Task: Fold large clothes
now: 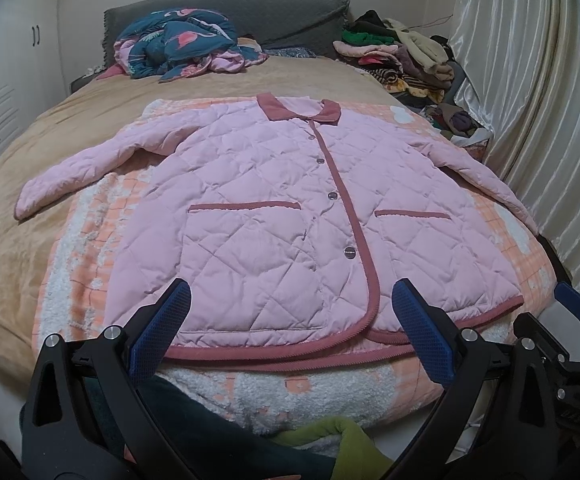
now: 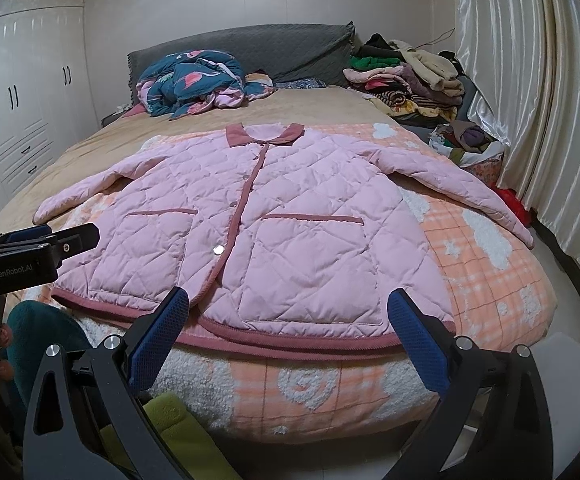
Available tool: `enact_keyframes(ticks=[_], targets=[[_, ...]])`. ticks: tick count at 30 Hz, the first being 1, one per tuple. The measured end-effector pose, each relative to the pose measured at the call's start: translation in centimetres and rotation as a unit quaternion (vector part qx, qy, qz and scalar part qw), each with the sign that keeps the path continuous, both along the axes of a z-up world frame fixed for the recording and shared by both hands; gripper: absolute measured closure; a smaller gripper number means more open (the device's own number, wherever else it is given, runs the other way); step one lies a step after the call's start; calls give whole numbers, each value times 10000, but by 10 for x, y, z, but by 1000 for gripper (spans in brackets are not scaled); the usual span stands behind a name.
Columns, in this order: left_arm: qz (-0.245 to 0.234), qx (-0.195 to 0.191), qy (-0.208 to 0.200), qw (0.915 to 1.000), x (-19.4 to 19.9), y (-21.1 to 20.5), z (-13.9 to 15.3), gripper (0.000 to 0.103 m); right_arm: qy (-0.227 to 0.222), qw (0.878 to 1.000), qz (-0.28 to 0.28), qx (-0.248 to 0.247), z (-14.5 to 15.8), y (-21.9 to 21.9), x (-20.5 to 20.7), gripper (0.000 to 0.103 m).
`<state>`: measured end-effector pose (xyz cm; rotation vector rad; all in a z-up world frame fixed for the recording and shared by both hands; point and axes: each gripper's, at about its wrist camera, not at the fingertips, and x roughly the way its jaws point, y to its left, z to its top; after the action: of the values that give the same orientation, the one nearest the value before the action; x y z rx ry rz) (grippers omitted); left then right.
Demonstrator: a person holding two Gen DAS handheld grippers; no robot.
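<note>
Pink jacket (image 1: 274, 216) spread flat, buttoned, sleeves out, on an orange blanket (image 2: 486, 264) atop the bed (image 1: 30, 216). Left hand-held gripper (image 1: 290, 308) and right hand-held gripper (image 2: 288, 308) both gaping wide, empty, poised just off the hem.

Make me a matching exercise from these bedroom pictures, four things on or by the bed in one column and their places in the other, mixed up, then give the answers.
Things:
1. jacket
2. flamingo quilt
3. clothes pile
4. curtain

Places:
A. heaped on the bed's far right edge
B. hanging along the right side of the room
C. spread flat, front up, on the checked blanket
D. bunched up against the grey headboard

Pairs: 1-C, 2-D, 3-A, 4-B
</note>
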<state>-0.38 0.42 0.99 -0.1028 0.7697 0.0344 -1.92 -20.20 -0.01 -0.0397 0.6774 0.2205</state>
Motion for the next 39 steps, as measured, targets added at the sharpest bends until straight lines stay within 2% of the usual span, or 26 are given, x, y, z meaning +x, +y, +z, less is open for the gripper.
enact_keyframes(ticks=[26,31,39], targets=[[28,25,-62,10000,3,2,-1,9,28,10000,46,0,-4,4,0,4],[34,8,-22,10000,13,6,-1,9,115,9998,80,130,-5,7,11,4],[62,-28,12,10000,44,11,2,9,281,9991,-22,309,7,-3,55,4]])
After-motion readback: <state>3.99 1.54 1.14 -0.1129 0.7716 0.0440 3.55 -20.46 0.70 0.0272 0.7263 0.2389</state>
